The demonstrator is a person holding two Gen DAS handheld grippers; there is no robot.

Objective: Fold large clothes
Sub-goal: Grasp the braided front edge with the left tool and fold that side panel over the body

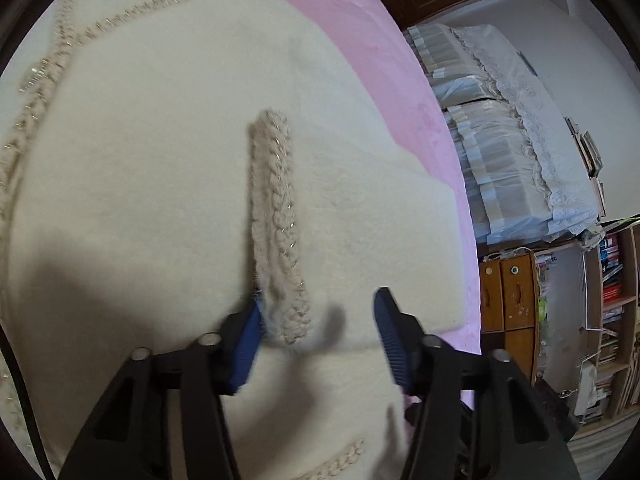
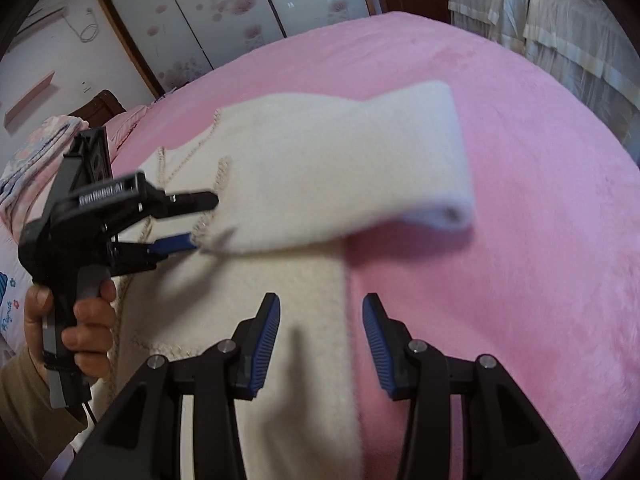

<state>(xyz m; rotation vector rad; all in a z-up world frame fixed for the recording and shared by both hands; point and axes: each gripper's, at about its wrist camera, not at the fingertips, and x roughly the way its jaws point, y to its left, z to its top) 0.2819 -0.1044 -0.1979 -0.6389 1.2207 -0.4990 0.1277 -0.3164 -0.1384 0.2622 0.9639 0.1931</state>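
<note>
A cream cardigan (image 2: 312,168) with braided trim lies on a pink bed (image 2: 500,200), one sleeve folded across its body. The left gripper (image 1: 318,320), fingers part open, straddles the braided cuff (image 1: 276,220) without pinching it. The right gripper (image 2: 320,328), also part open and empty, hovers over the garment's side edge. A shallow grab could slip off the fluffy knit and undo the fold.

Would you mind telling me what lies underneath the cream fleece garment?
The cream fleece garment lies on a pink plush bedspread, which shows all around it. Its sleeve is folded across the body. Whatever is beneath the garment's middle is covered.
</note>
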